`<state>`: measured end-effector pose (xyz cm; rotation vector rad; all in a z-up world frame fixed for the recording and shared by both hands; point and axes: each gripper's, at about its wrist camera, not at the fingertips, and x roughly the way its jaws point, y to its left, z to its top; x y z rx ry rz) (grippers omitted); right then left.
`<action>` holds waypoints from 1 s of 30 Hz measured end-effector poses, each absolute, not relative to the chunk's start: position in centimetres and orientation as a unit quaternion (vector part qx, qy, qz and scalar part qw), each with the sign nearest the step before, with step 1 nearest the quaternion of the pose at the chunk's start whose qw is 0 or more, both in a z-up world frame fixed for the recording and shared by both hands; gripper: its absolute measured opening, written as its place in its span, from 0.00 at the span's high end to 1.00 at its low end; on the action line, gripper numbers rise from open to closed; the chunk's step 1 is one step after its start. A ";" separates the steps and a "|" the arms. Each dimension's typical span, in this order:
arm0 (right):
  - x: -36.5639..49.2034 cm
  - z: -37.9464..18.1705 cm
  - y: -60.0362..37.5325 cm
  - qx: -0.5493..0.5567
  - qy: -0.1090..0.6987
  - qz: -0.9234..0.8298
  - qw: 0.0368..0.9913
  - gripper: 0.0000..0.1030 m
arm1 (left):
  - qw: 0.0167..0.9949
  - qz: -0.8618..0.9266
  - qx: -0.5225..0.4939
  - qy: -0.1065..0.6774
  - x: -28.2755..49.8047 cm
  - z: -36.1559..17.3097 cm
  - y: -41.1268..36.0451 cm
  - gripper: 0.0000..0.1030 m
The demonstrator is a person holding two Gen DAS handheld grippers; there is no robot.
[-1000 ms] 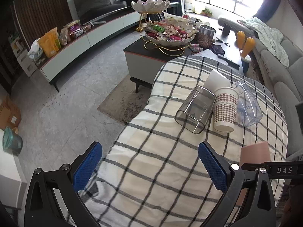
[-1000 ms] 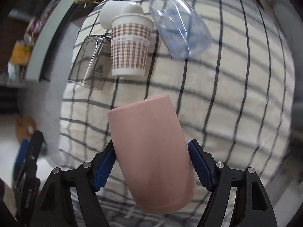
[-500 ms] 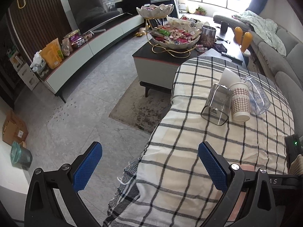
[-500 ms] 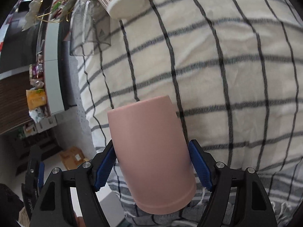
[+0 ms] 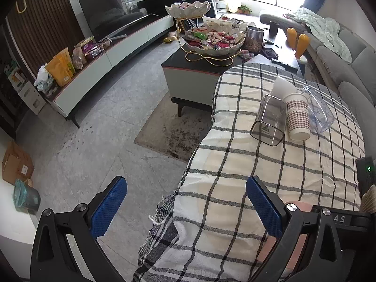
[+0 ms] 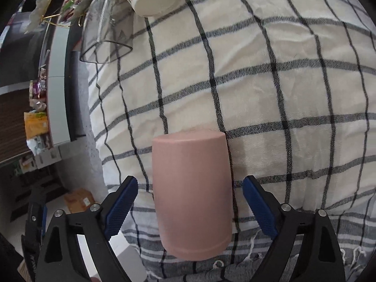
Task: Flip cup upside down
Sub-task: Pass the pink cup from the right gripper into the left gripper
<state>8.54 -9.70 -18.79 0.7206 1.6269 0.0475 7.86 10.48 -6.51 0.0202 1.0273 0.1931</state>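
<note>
Your right gripper (image 6: 189, 208) stands with its jaws spread wider than the pink cup (image 6: 191, 192); a gap shows on each side, so it grips nothing. The cup stands between the jaws on the checked cloth (image 6: 270, 82) near the table's front edge, flat closed end uppermost, which indicates it is already inverted and set down. Your left gripper (image 5: 185, 208) is wide open and empty, held off to the side over the cloth edge, clear of the work. The clear glass (image 5: 269, 123) and patterned paper cup (image 5: 298, 118) lie well apart, so a straight withdrawal should not disturb them.
</note>
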 end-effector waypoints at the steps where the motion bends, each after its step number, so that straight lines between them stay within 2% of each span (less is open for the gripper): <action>1: 8.4 -18.3 -9.8 0.315 0.706 0.021 0.634 0.12 | 0.867 0.090 0.009 0.490 7.8 -6.3 10.4 0.00; 8: 6.6 -13.7 -12.7 0.297 0.647 -0.011 0.703 0.12 | 0.856 0.016 -0.004 0.516 7.5 -5.9 8.0 0.00; 17: 1.0 -5.1 -20.6 0.183 0.515 -0.132 0.827 0.09 | 0.741 -0.107 0.048 0.662 8.1 -10.8 -1.1 0.00; 23: 0.5 -4.6 -22.8 0.180 0.492 -0.143 0.840 0.09 | 0.668 -0.115 0.132 0.723 8.8 -13.4 -4.8 0.00; 30: 2.2 -6.4 -24.3 0.214 0.518 -0.118 0.820 0.09 | 0.596 -0.095 0.173 0.778 10.3 -16.2 -6.7 0.00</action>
